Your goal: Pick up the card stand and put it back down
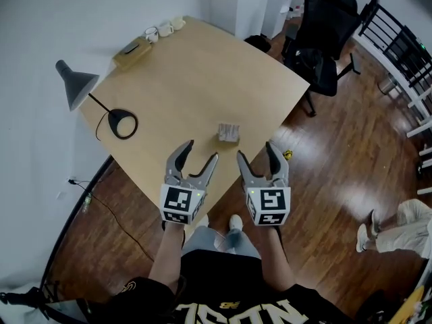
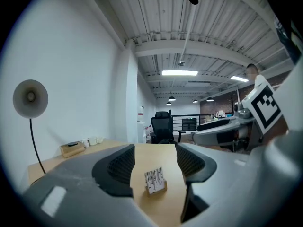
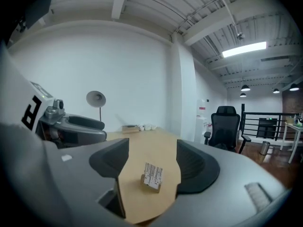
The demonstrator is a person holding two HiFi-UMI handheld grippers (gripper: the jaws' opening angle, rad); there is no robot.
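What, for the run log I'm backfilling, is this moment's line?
card stand: on table, untouched | left hand-held gripper: open | right hand-held gripper: open

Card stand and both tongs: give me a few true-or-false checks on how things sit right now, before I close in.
1. The card stand stands on the table, and neither tongs touch it. True.
2. The left tongs are shut on the card stand. False: they are open and empty, short of the stand.
3. The right tongs are open with nothing gripped. True.
4. In the head view, the lamp is right of the card stand. False: it is at the table's left edge.
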